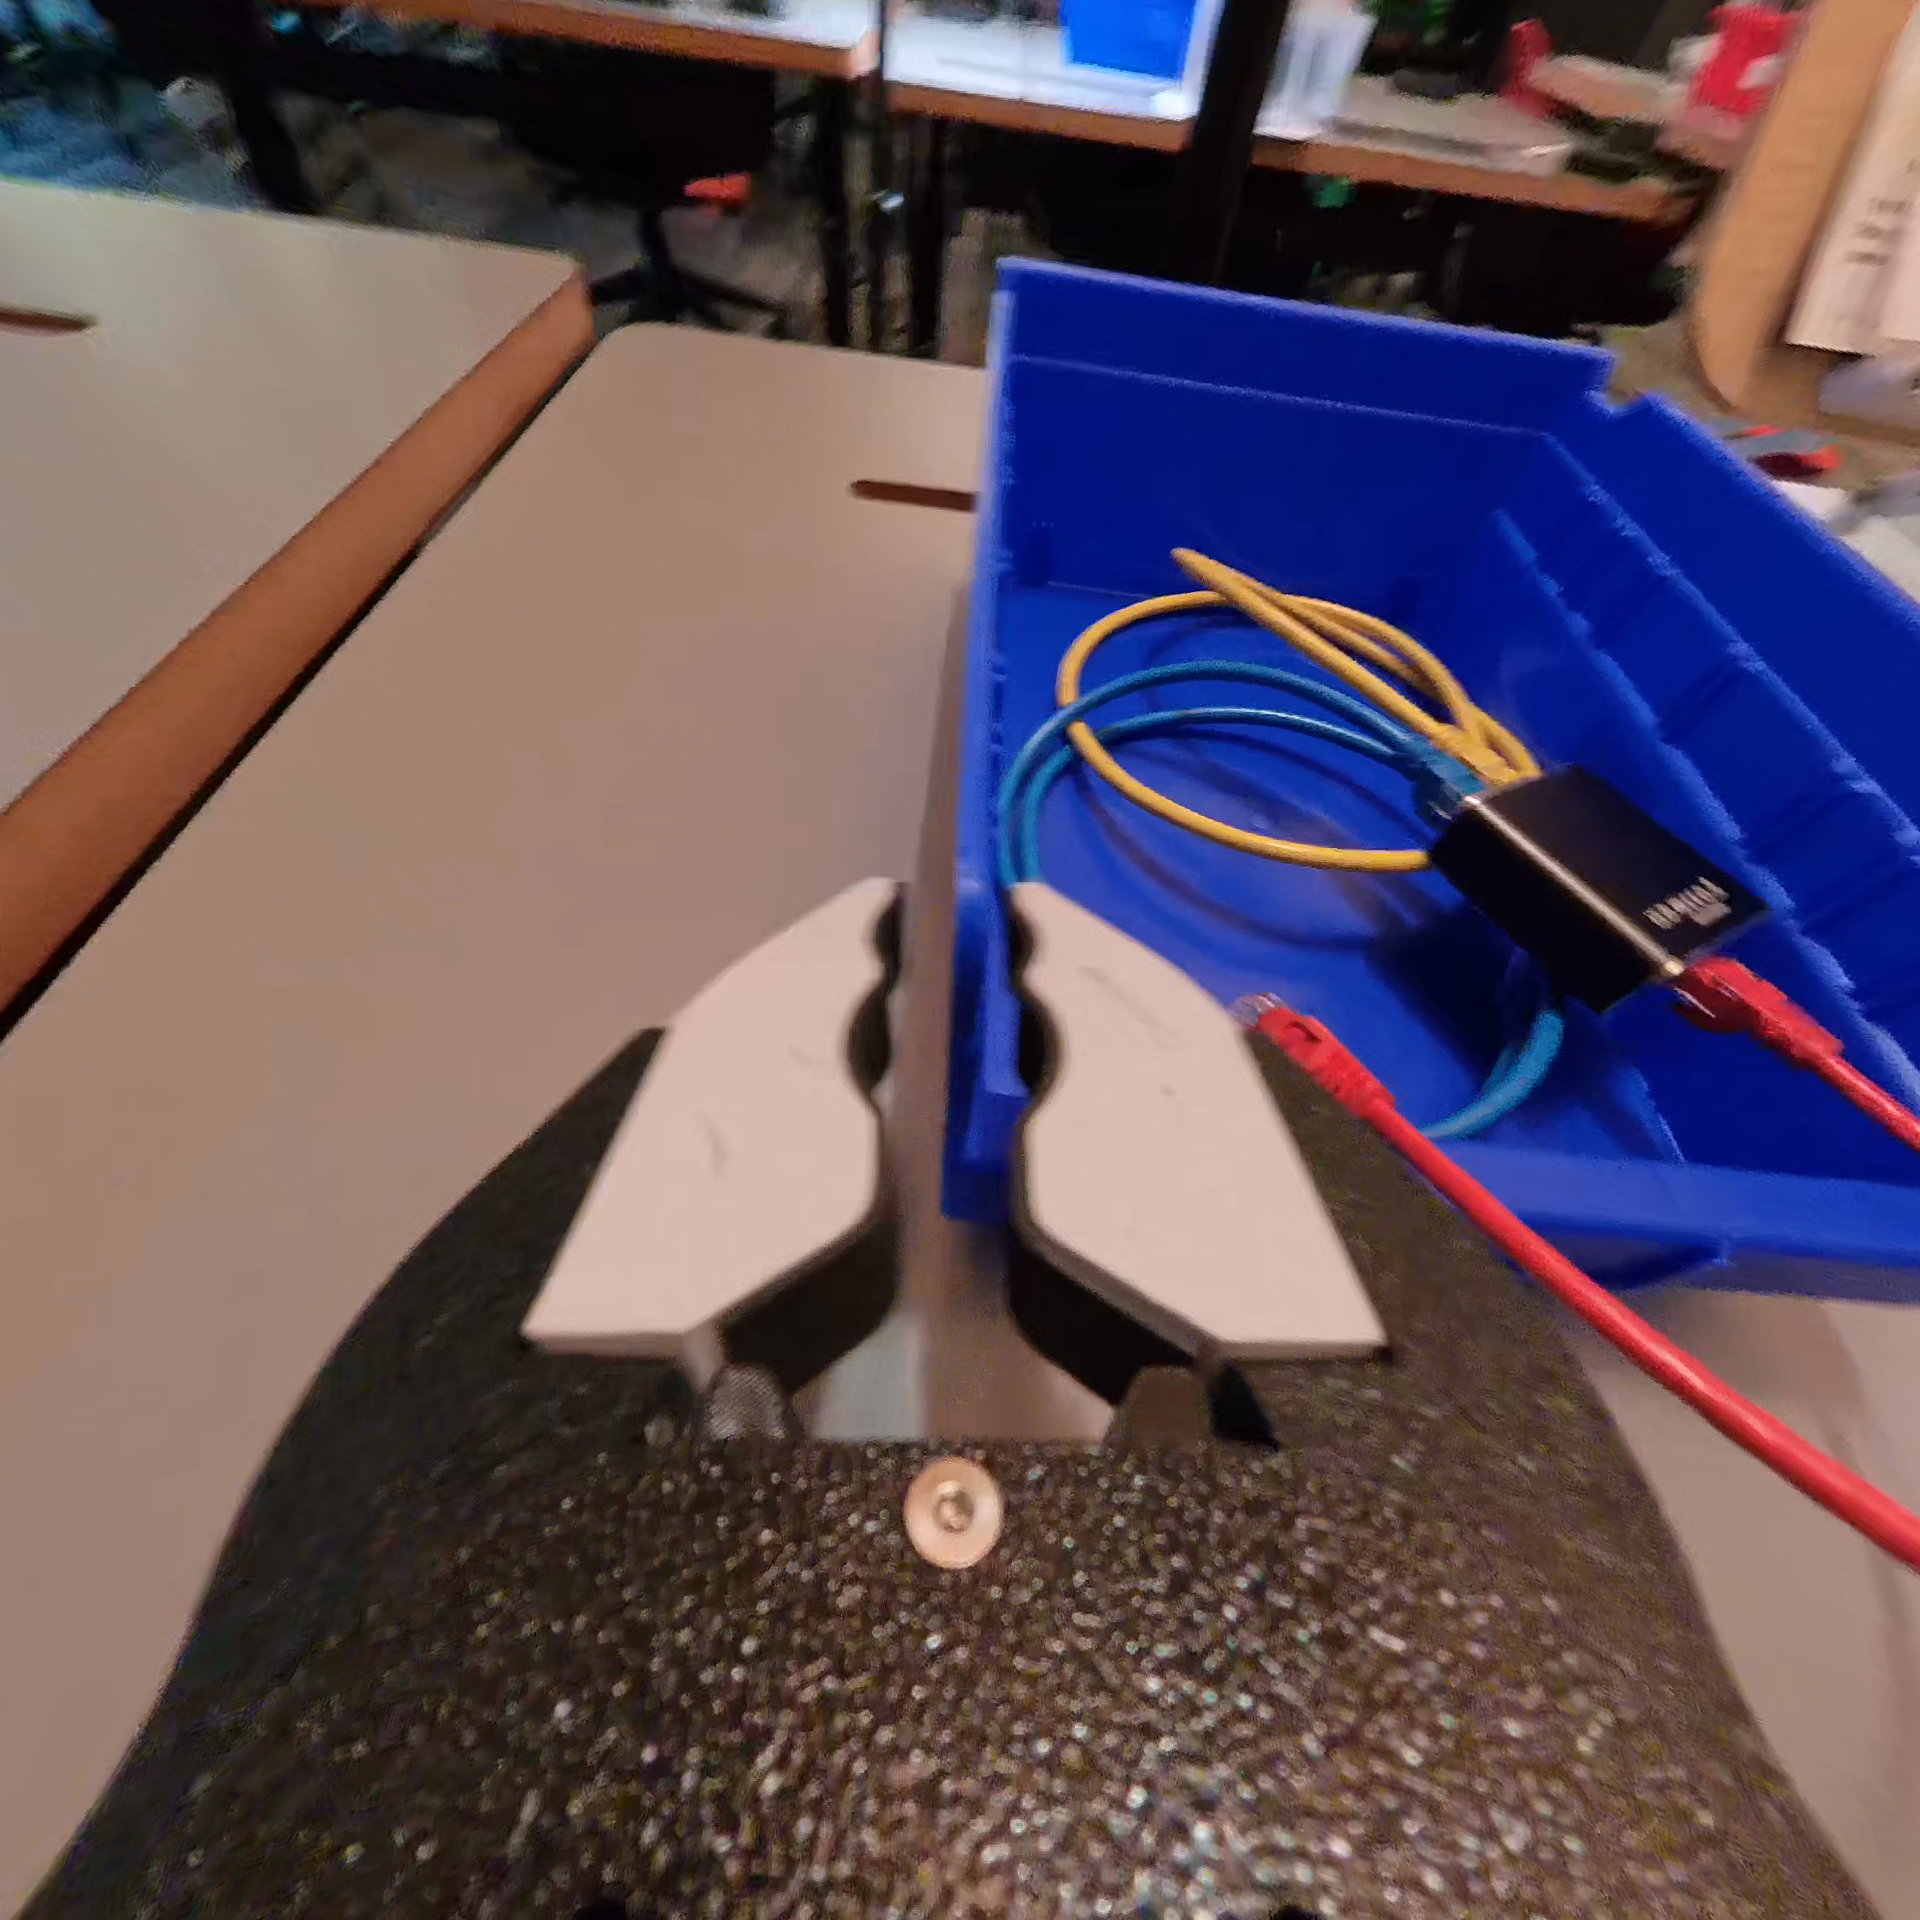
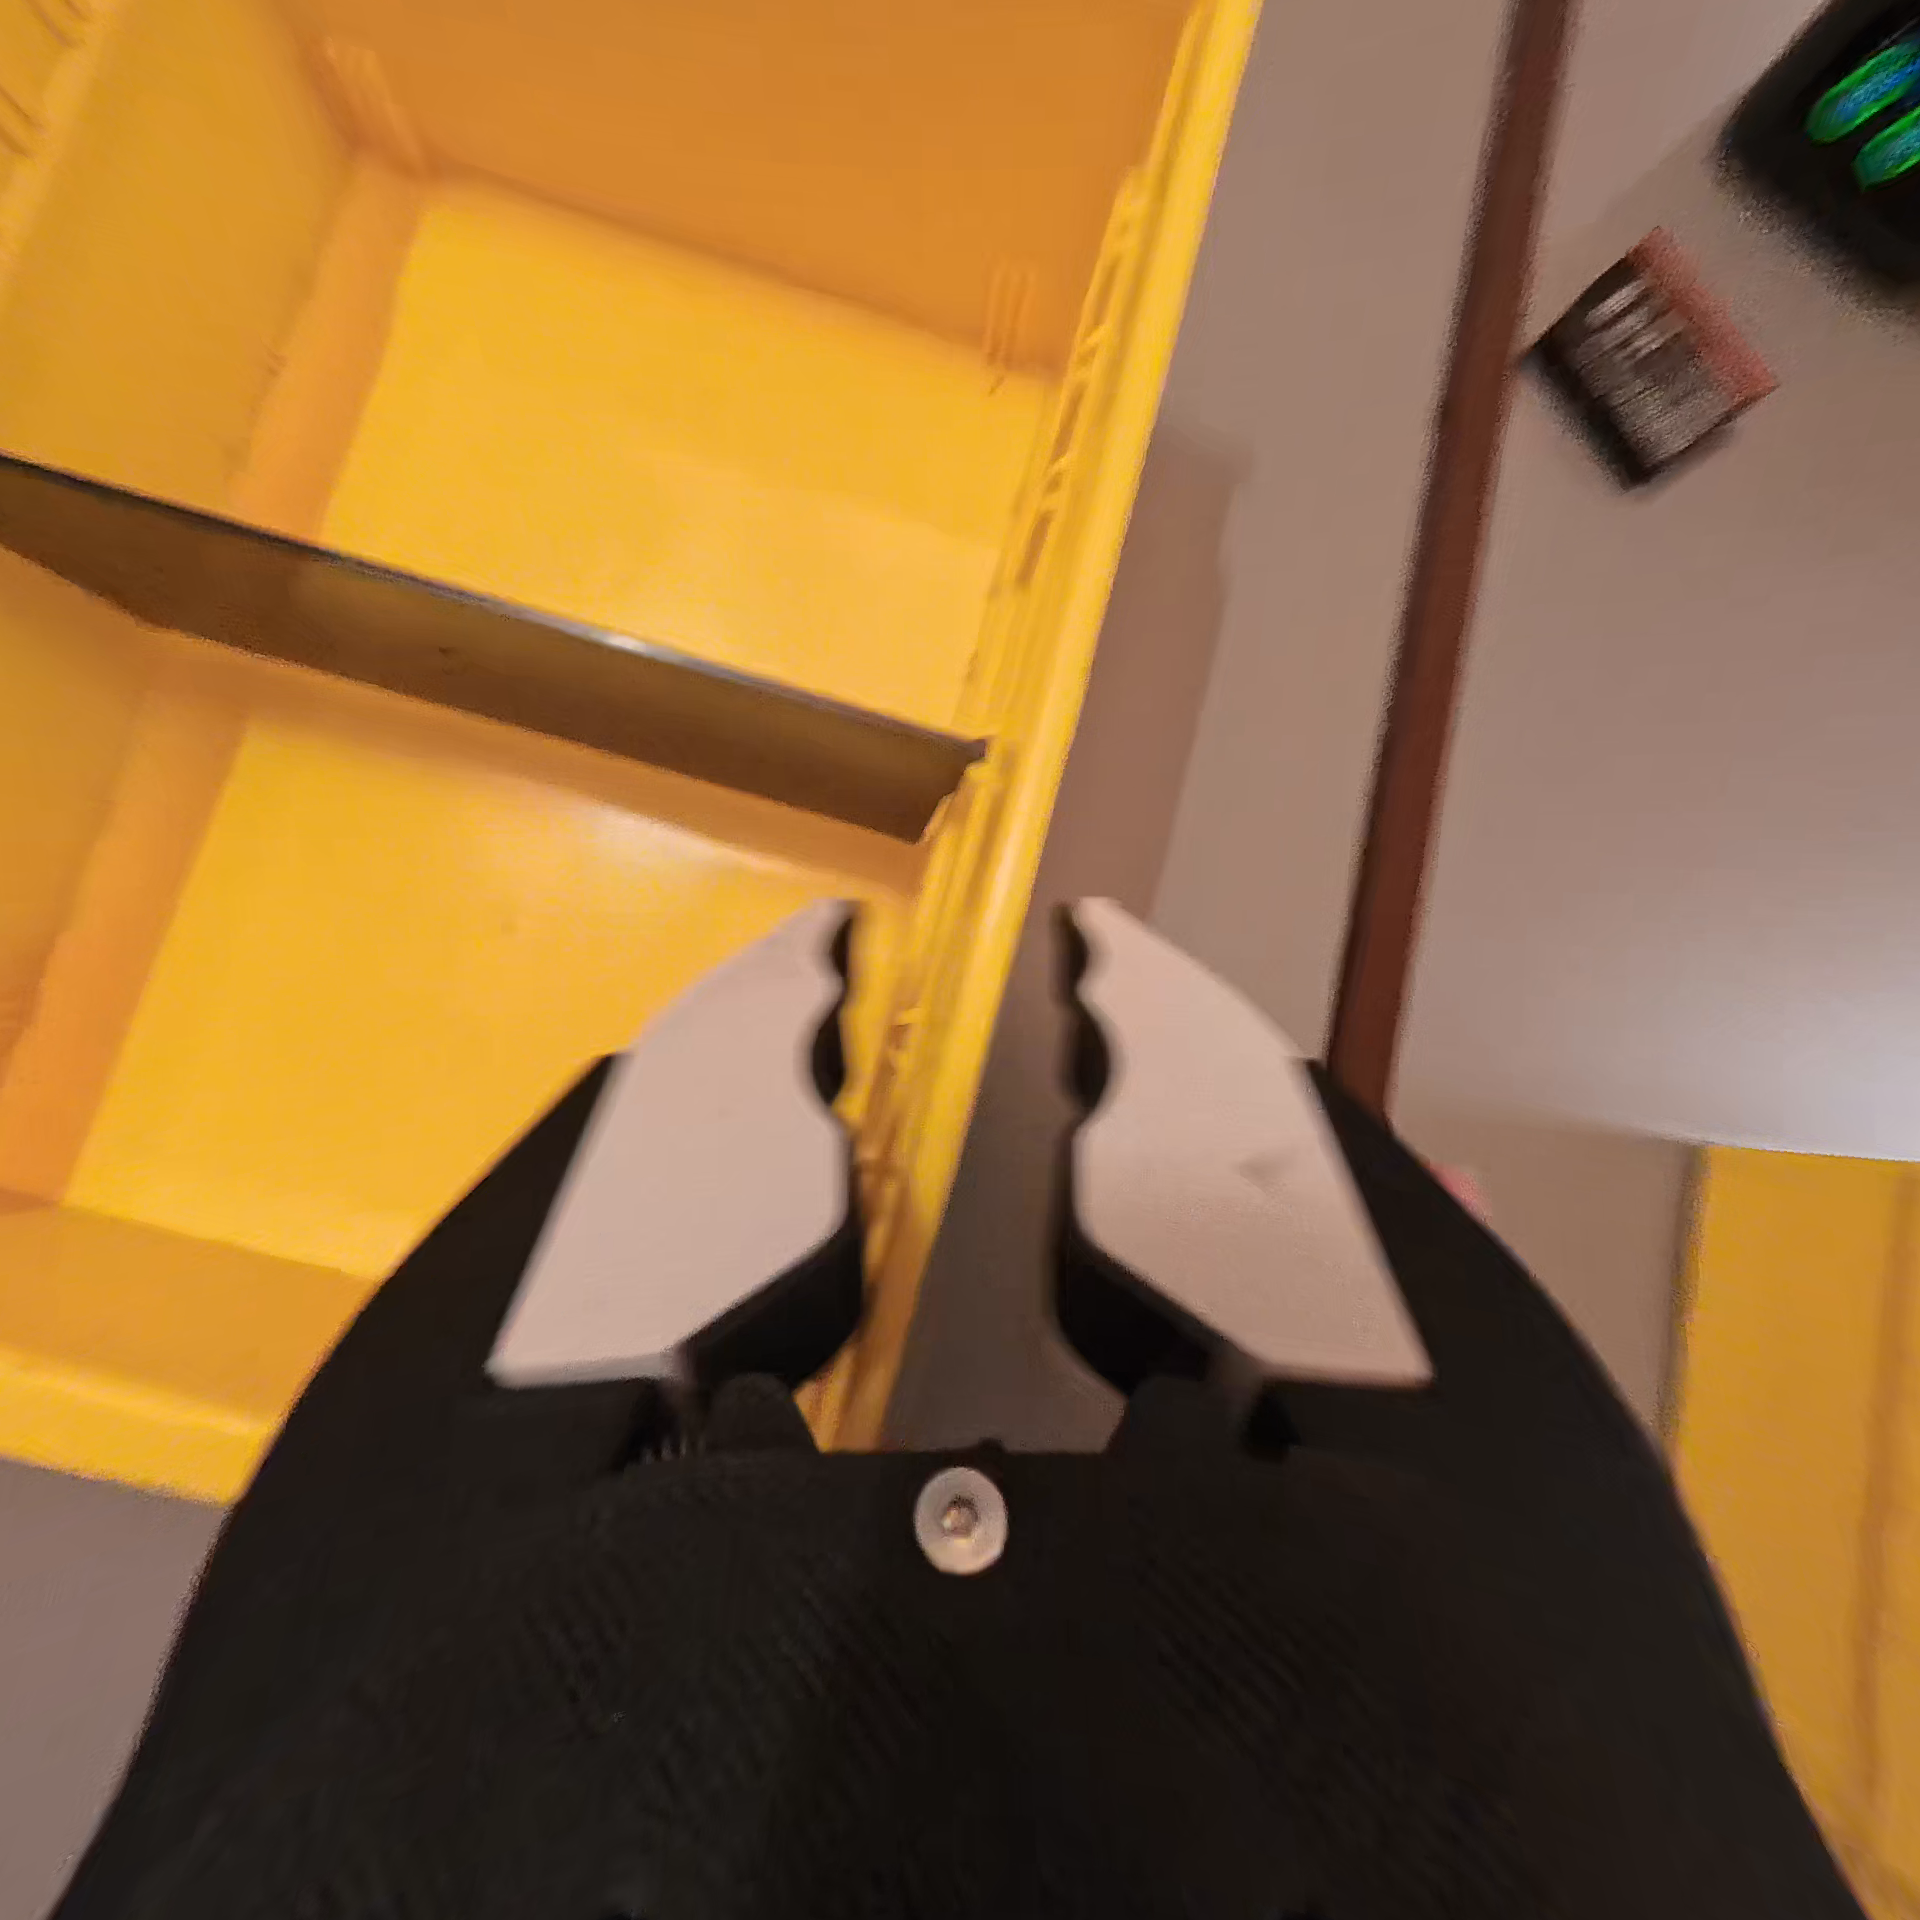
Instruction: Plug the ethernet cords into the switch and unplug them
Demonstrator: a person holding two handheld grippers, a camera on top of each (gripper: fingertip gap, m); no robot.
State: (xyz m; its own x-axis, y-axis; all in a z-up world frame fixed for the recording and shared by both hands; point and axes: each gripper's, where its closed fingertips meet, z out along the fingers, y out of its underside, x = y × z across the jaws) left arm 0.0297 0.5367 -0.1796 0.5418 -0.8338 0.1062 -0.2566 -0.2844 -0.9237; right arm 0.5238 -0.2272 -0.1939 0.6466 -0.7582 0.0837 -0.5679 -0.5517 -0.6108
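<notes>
Our left gripper [image 1: 954,904], a two-finger tool with a speckled black plastic body and pale grey scalloped finger pads [image 1: 758,1122], reaches forward and slightly downward, its jaws parted by a narrow gap with nothing between them. A silver screw head sits at the centre of its body, near the camera. Our right gripper [image 2: 961,925], a matching tool with a ribbed matte black body and grey scalloped finger pads [image 2: 1226,1174], tilts more steeply downward, its jaws spread a little wider than the left's and closed on nothing. Both views are softened by blur. Neither view shows our hands or the opposite gripper.
</notes>
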